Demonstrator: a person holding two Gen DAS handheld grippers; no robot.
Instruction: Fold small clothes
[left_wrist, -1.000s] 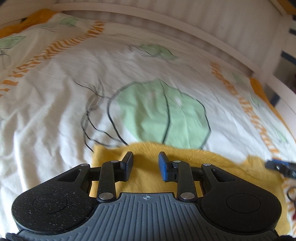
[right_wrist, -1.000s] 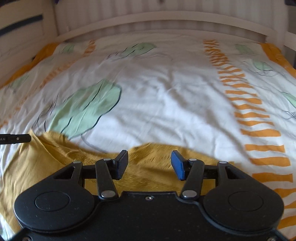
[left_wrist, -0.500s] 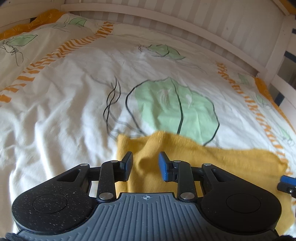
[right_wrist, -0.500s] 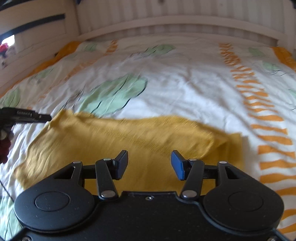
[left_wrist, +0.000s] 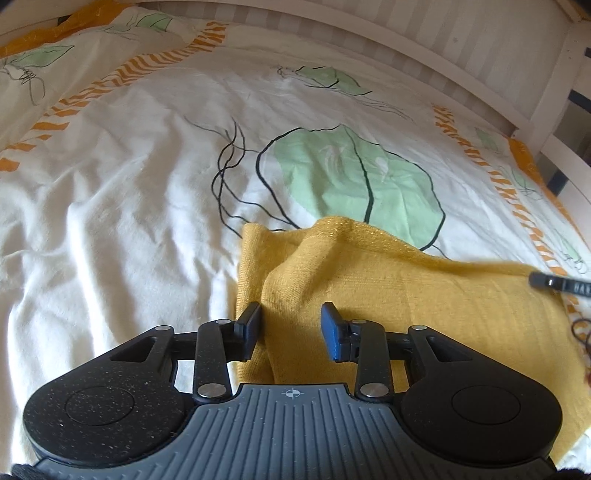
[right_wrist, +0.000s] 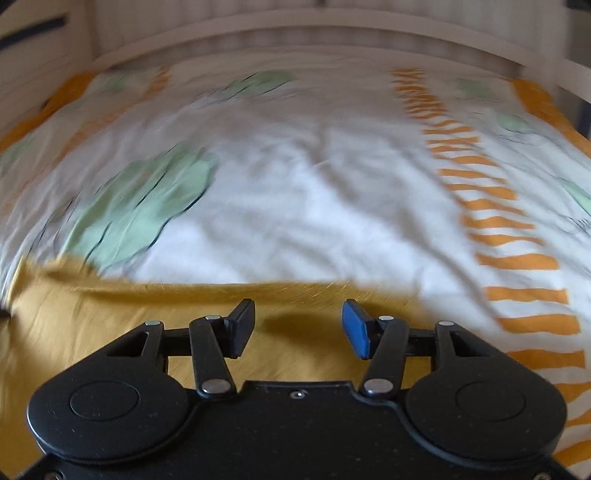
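The yellow garment (left_wrist: 406, 295) lies on the bed's duvet (left_wrist: 129, 203), one edge doubled over. Left gripper (left_wrist: 291, 328) jaws are opening, releasing it; right gripper (right_wrist: 298, 328) open above, apparently empty.

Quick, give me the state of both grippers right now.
Left gripper: jaws opening over the yellow cloth, pads not pressing on it.
Right gripper: open above the same cloth, holding nothing.

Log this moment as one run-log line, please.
step: folding yellow cloth on bedspread | left gripper: jaws opening, above cloth's folded edge | right gripper: open, over cloth, nothing gripped
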